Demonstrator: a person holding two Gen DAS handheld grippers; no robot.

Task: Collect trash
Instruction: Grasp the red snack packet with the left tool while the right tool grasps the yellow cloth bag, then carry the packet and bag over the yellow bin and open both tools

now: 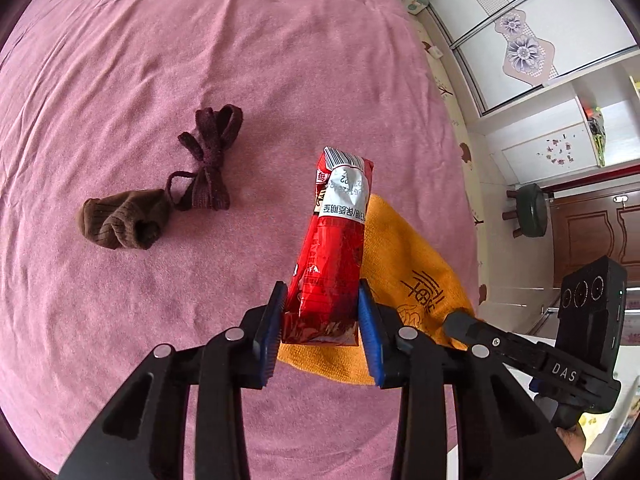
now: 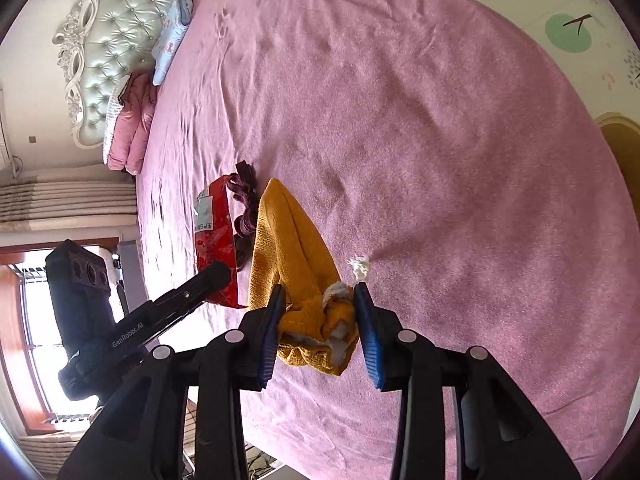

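Observation:
My left gripper [image 1: 323, 300] is shut on a red snack wrapper [image 1: 336, 248] and holds it upright above the pink bed cover [image 1: 160, 60]. The wrapper also shows in the right wrist view [image 2: 214, 240]. My right gripper [image 2: 320, 300] is shut on the bunched end of a yellow cloth [image 2: 288, 248], which lies on the bed; it also shows behind the wrapper in the left wrist view [image 1: 404, 264]. A small white crumpled scrap [image 2: 360, 267] lies on the bed just past the right fingertip.
A brown sock [image 1: 120, 220] and a dark maroon knotted sock [image 1: 210, 160] lie on the bed to the left. Pillows [image 2: 132, 128] and a padded headboard [image 2: 116, 40] are at the far end. A wardrobe [image 1: 520, 40] and a stool [image 1: 530, 210] stand beside the bed.

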